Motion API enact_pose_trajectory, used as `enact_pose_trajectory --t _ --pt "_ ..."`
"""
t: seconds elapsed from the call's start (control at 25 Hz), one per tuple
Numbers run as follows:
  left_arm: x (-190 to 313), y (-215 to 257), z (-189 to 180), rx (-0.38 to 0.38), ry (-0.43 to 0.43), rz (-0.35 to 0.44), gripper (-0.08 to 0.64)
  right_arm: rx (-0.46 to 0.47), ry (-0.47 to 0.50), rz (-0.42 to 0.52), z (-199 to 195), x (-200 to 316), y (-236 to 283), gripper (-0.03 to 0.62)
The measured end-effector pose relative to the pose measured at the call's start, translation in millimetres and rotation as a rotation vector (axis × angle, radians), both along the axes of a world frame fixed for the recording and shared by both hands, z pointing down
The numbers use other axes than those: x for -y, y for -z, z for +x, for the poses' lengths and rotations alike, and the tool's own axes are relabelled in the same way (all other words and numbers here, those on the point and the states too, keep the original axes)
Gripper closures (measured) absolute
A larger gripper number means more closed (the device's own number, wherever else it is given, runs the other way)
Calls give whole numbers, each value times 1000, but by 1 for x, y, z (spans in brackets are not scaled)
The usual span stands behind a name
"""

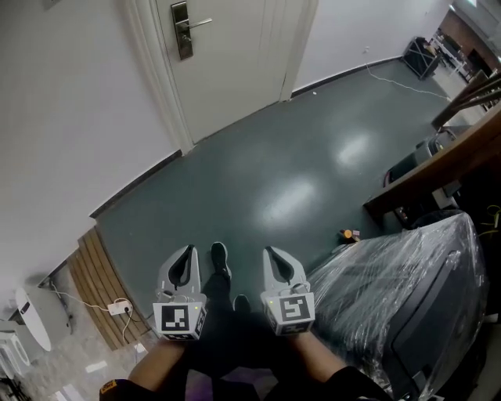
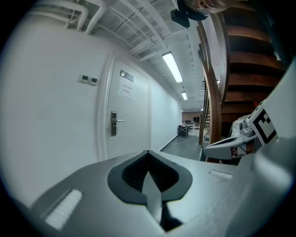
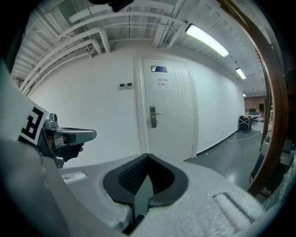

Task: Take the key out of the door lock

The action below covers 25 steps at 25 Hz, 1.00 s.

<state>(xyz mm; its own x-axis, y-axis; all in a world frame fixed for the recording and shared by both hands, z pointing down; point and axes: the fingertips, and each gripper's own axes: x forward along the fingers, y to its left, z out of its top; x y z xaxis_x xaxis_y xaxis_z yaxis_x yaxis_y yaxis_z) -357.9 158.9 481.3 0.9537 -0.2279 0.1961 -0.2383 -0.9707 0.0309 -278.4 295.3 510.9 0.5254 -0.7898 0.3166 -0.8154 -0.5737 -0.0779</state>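
Findings at the moment of inspection:

1. The left gripper (image 1: 186, 254) and the right gripper (image 1: 274, 257) are held side by side, low and close to the person's body, over the dark green floor (image 1: 297, 172). Both point roughly forward with a slight downward tilt. One of the person's shoes (image 1: 220, 258) shows between them.

2. In the left gripper view, the left gripper (image 2: 148, 157) has its jaws pressed together with nothing between them. The right gripper (image 3: 147, 159) reads the same in its own view: jaws together and empty.

3. The white door (image 1: 235, 55) stands closed at the far side of the floor, well apart from both grippers. The door lock (image 1: 182, 31) is a metal plate with a lever handle (image 1: 200, 23) on the door's left edge. It also appears in the left gripper view (image 2: 113, 123) and the right gripper view (image 3: 152, 116).

4. The key presumably sits in that lock plate, but at this distance the plate is too small in every view to confirm it.

5. Surroundings: a bulky plastic-wrapped object (image 1: 407, 298) lies just right of the right gripper, below a wooden staircase (image 1: 446, 157). Wooden slats (image 1: 98, 274) and a power strip (image 1: 119, 308) lie at the left along the wall.
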Motion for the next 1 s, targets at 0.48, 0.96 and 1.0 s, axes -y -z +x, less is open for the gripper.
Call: enact_pose_trajectory --t 0.48,0.96,1.0 --pt "110 -11 112 -21 -8 -37 543 20 -73 -73 103 76 6 600" --pt "201 11 178 -75 -45 -14 543 -42 -67 -54 184 186 42 600" --pt "205 12 181 -82 -39 -13 543 -43 -63 -52 189 193 44 600"
